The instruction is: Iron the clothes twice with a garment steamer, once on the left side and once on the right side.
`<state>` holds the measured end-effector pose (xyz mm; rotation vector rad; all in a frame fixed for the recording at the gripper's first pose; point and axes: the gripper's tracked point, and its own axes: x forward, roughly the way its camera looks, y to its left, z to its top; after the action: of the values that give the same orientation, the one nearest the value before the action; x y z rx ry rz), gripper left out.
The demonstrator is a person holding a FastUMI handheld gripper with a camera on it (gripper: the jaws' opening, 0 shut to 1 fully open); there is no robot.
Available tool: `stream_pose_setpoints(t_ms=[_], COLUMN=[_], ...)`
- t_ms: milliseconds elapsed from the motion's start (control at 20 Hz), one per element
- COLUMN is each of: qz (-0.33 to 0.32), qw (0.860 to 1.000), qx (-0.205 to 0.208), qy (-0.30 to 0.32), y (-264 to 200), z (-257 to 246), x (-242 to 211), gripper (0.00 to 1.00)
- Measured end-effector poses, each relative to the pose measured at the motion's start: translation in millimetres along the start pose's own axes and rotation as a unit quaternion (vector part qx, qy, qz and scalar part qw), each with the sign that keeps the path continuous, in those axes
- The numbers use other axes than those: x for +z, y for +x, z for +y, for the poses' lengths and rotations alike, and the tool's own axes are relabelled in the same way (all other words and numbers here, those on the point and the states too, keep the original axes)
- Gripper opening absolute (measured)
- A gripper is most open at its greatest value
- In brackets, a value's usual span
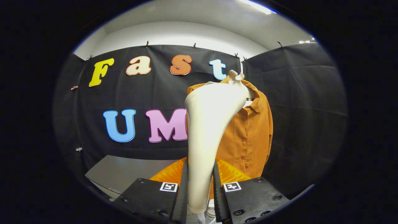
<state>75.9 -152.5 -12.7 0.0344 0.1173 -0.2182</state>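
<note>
A cream garment steamer (207, 124) stands upright between my fingers, its narrow handle pinched by both of them and its wide head raised up ahead. My gripper (200, 189) is shut on that handle. Beyond the steamer hangs an orange button-up shirt (248, 130) on a white hanger (237, 77), against the black booth wall. The steamer head covers the shirt's left shoulder and left side; the button row and right side show to the right of the head. Whether the head touches the cloth I cannot tell.
A grey tabletop (124, 172) lies low to the left, beyond the fingers. An orange ribbed object (231, 174) sits just ahead of the fingers, under the shirt's hem. Black cloth walls close the booth behind and to the right.
</note>
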Motion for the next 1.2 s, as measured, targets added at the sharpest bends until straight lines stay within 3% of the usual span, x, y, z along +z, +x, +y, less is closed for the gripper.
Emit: stream_pose_setpoints(t_ms=[350, 750, 1200], qz=[0.03, 0.078, 0.145], qw=[0.998, 0.99, 0.981], qx=[0.058, 0.109, 0.115], qy=[0.018, 0.05, 0.065], y=[73.4, 122.2, 145.4], z=[-41.6, -55.5, -68.1], x=[-22.4, -64.7, -126.6], gripper=[0.39, 0.39, 0.39])
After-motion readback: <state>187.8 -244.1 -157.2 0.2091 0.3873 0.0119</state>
